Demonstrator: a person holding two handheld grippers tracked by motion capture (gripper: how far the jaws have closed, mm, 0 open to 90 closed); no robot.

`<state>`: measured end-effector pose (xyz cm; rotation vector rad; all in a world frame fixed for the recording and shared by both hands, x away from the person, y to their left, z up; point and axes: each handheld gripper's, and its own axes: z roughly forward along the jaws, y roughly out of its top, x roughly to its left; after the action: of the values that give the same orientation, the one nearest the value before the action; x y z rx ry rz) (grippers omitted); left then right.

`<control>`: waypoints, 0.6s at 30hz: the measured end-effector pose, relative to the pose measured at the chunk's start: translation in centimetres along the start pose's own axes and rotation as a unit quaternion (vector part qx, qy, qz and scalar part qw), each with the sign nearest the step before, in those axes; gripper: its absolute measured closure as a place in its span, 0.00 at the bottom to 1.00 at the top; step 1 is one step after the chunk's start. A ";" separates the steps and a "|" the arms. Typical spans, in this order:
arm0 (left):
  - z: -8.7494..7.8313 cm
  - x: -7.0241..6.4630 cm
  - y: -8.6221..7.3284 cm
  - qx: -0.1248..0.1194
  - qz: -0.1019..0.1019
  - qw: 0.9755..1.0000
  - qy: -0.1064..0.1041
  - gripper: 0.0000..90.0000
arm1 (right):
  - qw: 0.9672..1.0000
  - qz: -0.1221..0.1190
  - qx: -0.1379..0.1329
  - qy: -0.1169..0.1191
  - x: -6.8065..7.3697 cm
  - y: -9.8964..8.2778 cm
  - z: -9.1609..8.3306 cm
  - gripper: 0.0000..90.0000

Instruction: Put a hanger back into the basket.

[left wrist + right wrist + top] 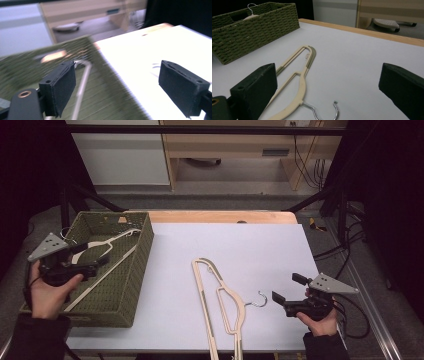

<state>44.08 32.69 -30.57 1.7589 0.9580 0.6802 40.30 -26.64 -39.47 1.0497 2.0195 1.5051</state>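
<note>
A cream plastic hanger (220,295) lies on the white table (250,250), its metal hook (258,300) pointing right. My right gripper (288,288) stands open just right of that hook, low over the table. In the right gripper view the hanger (297,75) and its hook (333,111) lie ahead of my open right gripper (329,90), which holds nothing. A green woven basket (140,265) at the left holds another cream hanger (107,242). My left gripper (92,257) hovers over the basket, open. The left gripper view is blurred, with my left gripper (122,85) empty above the basket's hanger (82,82).
The basket's (254,27) right wall stands between its inside and the table. A wooden strip (225,216) edges the table's far side. Dark frame bars (320,195) and cables (345,250) stand at the right. Cabinets (120,155) stand beyond the table.
</note>
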 end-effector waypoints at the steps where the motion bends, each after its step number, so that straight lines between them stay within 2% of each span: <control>1: 0.3 -0.9 0.2 -0.005 0.005 1.000 -0.007 0.12 | 1.000 0.001 0.002 0.002 0.1 0.0 0.1 0.04; 5: 1.6 -4.7 0.4 -0.020 0.022 0.999 -0.036 0.08 | 1.000 -0.008 0.010 0.012 0.2 -0.2 0.6 0.07; 8: 2.7 -7.2 -0.2 -0.024 0.022 0.998 -0.063 0.07 | 0.999 -0.014 0.021 0.021 0.4 -0.4 1.1 0.09; 10: 3.4 -8.7 -0.7 -0.023 0.029 0.996 -0.078 0.07 | 0.999 -0.020 0.028 0.024 0.5 -0.6 1.6 0.10; 13: 4.4 -10.5 -1.5 -0.017 0.038 0.995 -0.087 0.07 | 0.998 -0.020 0.039 0.035 0.5 -1.2 2.4 0.14; 17: 5.8 -12.0 -2.9 -0.013 0.030 0.994 -0.108 0.06 | 0.997 -0.024 0.059 0.042 0.3 -2.1 3.5 0.18; 18: 6.1 -12.2 -3.2 -0.010 0.030 0.993 -0.112 0.06 | 0.997 -0.019 0.063 0.045 0.2 -2.4 3.8 0.19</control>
<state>41.51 19.97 -35.98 1.8084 0.7455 0.5159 42.08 -24.44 -42.91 1.0011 2.2091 1.4471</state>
